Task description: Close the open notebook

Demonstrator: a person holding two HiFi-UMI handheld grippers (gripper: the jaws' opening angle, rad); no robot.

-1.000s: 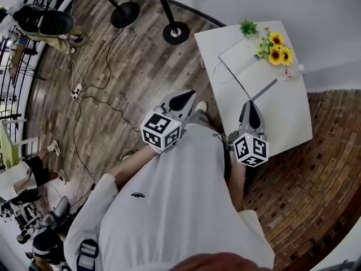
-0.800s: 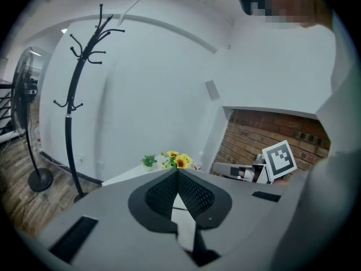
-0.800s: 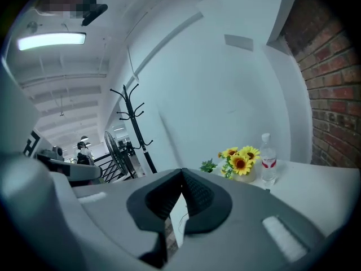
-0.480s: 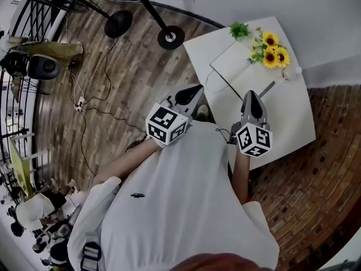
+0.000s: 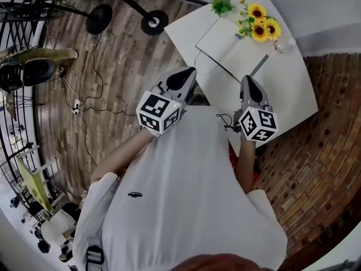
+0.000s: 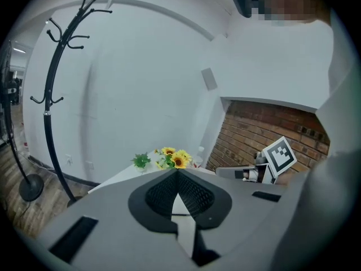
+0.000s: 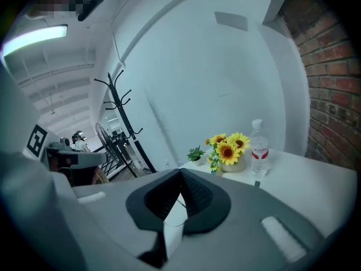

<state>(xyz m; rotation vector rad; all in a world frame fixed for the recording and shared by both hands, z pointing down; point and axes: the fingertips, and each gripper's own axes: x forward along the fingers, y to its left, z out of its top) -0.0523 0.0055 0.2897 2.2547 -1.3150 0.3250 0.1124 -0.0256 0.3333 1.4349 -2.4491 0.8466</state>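
The open notebook (image 5: 223,43) lies flat and white on the white table (image 5: 287,97), its far edge by the sunflowers (image 5: 259,28). A thin dark pen-like strip (image 5: 258,66) lies at its right side. My left gripper (image 5: 189,72) hangs at the table's left edge, short of the notebook, with its tips (image 6: 177,173) meeting, shut on nothing. My right gripper (image 5: 247,81) is over the table just in front of the notebook's near right corner, also shut and empty, tips together (image 7: 180,171). Neither one touches the notebook.
A small green plant (image 5: 221,5) and a water bottle (image 5: 285,45) stand beside the sunflowers at the table's far side. Two round stand bases (image 5: 153,21) and cables (image 5: 84,103) lie on the wooden floor at left. A coat rack (image 6: 56,95) stands left of the table.
Both grippers have moved forward toward the table. The right one now hangs over the tabletop near the notebook, and the left one has come up to the table's left edge.
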